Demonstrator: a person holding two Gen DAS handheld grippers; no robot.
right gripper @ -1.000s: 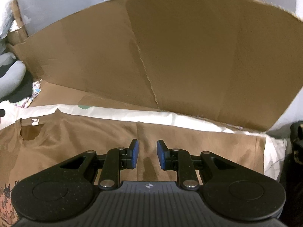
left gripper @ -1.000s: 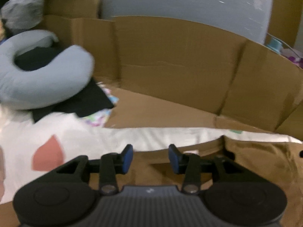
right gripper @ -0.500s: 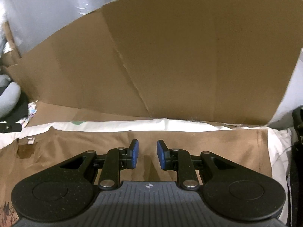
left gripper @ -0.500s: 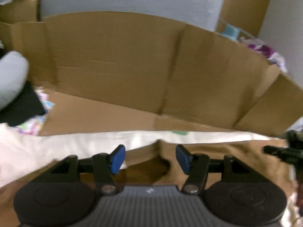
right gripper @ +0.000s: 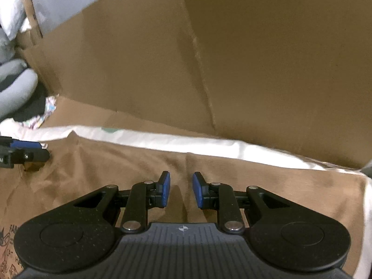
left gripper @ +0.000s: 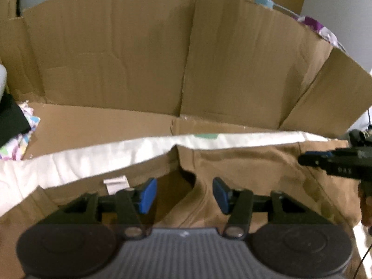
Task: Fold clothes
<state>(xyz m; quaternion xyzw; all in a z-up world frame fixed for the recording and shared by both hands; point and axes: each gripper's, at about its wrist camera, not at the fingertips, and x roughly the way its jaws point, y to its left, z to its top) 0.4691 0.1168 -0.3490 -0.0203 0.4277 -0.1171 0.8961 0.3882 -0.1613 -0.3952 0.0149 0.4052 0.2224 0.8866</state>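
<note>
Cardboard walls (left gripper: 139, 53) back a white sheet (left gripper: 81, 162) where the brown shirt (right gripper: 255, 181) lies flat, soft and limp; left gripper (left gripper: 183, 194), jaws just narrowing yet unclenched, straddles the collar, right gripper (right gripper: 181, 190) unclenched beside it: pinch shoulder seams.

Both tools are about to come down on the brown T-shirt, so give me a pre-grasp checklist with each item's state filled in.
1. Brown T-shirt lies spread on the white sheet: ok, though some wrinkles show.
2. Left tool lined up with the neckline: ok; the collar opening sits just ahead of its jaws.
3. Left tool open, with nothing pinched: ok; its jaws have just been closing a little, with no cloth gripped.
4. Right tool open above the shirt's upper part: ok; narrow gap, nothing between the pads.
5. The two tools stay clear of each other: ok.
6. Shirt's lower hem flat: cannot tell, out of view.
</note>
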